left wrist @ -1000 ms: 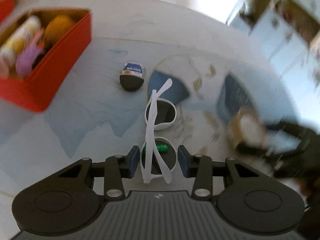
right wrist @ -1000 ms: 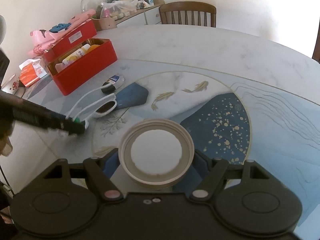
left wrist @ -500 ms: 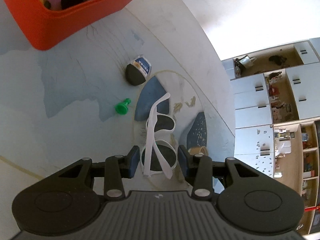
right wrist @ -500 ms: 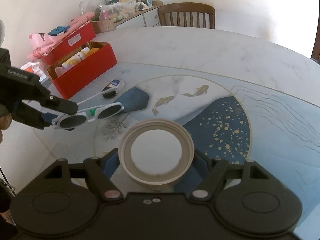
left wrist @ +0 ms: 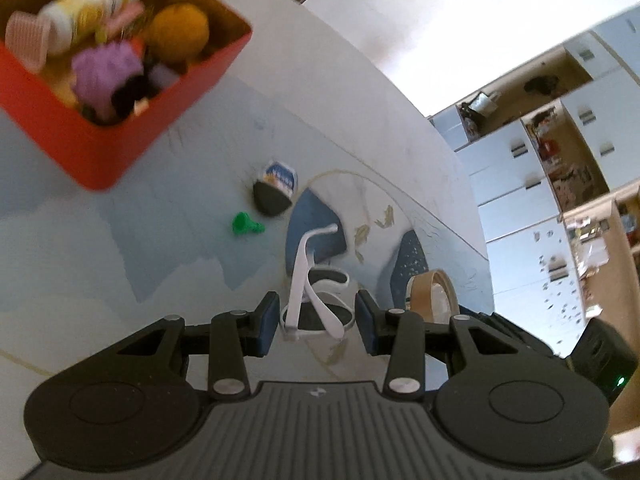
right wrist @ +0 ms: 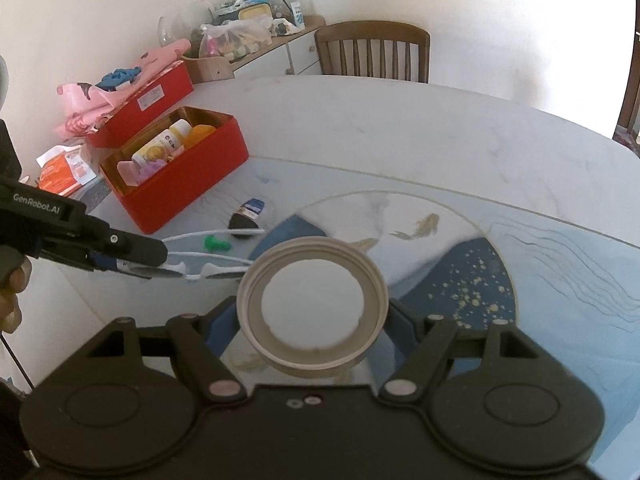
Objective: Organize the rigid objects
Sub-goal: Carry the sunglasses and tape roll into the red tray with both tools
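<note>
White sunglasses [left wrist: 316, 300] with dark lenses hung above the surface [left wrist: 168, 248], arms unfolded. A tan lid [right wrist: 312, 308] was held open side up. A green peg [left wrist: 245, 225] and a dark-capped tube [left wrist: 274, 192] lay beside a filled red box [left wrist: 132, 132].

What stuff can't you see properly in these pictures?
- Red box, left wrist view: its contents are blurred, and the picture's edge cuts off its left side.
- Small tube, right wrist view: the label print is too small to read.
- White sunglasses, right wrist view: one lens is behind the left gripper, the other partly behind the round lid.
- Round lid, left wrist view: mostly hidden behind the left gripper's finger.
</note>
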### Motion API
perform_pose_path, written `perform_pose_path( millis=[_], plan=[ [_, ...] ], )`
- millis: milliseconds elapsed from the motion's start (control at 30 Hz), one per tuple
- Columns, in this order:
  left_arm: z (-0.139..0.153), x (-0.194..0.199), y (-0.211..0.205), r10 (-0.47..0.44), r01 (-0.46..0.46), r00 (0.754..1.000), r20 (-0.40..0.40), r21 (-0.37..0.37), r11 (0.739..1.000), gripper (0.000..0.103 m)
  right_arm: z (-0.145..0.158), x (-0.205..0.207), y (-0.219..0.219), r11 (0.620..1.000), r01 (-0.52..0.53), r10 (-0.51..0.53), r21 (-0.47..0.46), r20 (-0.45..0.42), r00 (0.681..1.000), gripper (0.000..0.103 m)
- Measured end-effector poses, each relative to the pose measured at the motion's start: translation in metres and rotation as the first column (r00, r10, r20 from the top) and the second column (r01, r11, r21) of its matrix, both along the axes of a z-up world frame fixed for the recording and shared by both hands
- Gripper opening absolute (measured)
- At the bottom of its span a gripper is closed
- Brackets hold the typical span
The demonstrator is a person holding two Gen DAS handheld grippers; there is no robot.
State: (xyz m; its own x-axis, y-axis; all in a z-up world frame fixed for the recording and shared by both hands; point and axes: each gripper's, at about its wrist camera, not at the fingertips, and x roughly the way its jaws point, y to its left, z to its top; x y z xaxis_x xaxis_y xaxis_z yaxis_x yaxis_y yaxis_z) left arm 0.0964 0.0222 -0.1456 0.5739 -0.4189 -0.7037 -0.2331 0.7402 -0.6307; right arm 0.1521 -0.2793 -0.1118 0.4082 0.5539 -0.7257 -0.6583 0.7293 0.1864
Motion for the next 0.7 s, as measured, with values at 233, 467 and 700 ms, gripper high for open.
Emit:
perform_pose_path(
  millis=[233,467,700],
  plan=[
    [0.014,-0.008,0.026,-0.042,0.04,0.998,0.04,0.04,0.998,0.039,0.014,-0.014,0.033,1.0,0.011,-0.011,-0.009,0.028,1.0,0.076],
    [0.033,-0.014,0.048,-0.095,0.08,0.991,0.093,0.149,0.986,0.039,0.025,-0.029,0.068,0.999,0.021,-0.019,-0.034,0.054,0.998,0.076],
    [0.051,-0.016,0.061,-0.168,0.133,0.974,0.149,0.216,0.967,0.039,0.037,-0.039,0.096,0.998,0.039,-0.034,-0.051,0.093,0.995,0.076]
  ],
)
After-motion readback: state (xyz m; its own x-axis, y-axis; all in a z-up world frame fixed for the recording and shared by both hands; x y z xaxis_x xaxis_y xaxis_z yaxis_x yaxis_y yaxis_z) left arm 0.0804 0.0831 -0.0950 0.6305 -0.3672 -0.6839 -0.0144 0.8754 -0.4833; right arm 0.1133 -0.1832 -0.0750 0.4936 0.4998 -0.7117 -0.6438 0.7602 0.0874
